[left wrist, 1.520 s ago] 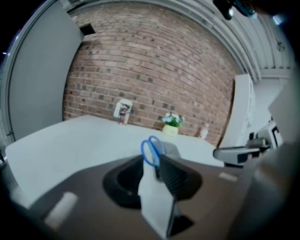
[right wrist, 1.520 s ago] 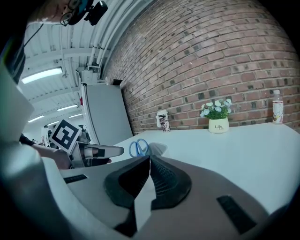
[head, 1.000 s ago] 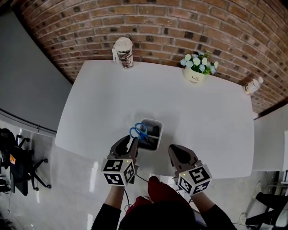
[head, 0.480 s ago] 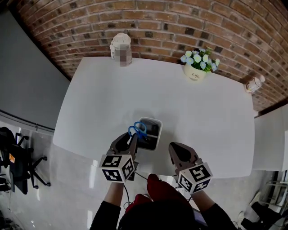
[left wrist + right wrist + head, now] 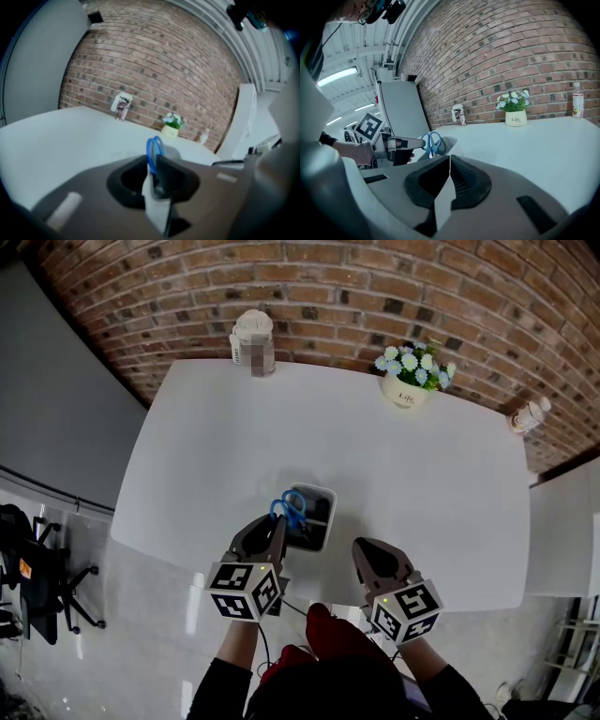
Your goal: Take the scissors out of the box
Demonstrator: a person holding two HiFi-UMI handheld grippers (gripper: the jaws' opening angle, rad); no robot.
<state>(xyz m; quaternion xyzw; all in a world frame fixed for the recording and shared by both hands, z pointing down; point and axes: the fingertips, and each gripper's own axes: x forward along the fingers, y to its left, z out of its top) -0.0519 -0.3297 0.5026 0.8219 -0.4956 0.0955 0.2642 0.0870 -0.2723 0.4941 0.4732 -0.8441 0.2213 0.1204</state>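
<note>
Blue-handled scissors (image 5: 289,509) stand in a small grey box (image 5: 329,506) near the front edge of the white table (image 5: 375,456). My left gripper (image 5: 279,527) reaches the box's left rim. Its jaws have just been closing and now pinch the blue handle loops (image 5: 154,151). The right gripper view shows the left gripper (image 5: 423,143) holding the scissors (image 5: 431,142) over the box (image 5: 448,143). My right gripper (image 5: 361,550) hovers to the right of the box, apart from it. It is shut with nothing between its fingers (image 5: 449,159).
A white pot of flowers (image 5: 406,390) and a patterned canister (image 5: 253,341) stand at the table's far edge against the brick wall. A small bottle (image 5: 528,415) sits at the far right corner. A black office chair (image 5: 37,587) is on the floor at the left.
The left gripper's jaws have closed onto the scissors' blue handles, which now stand a little higher over the box. The right gripper has stayed where it was.
</note>
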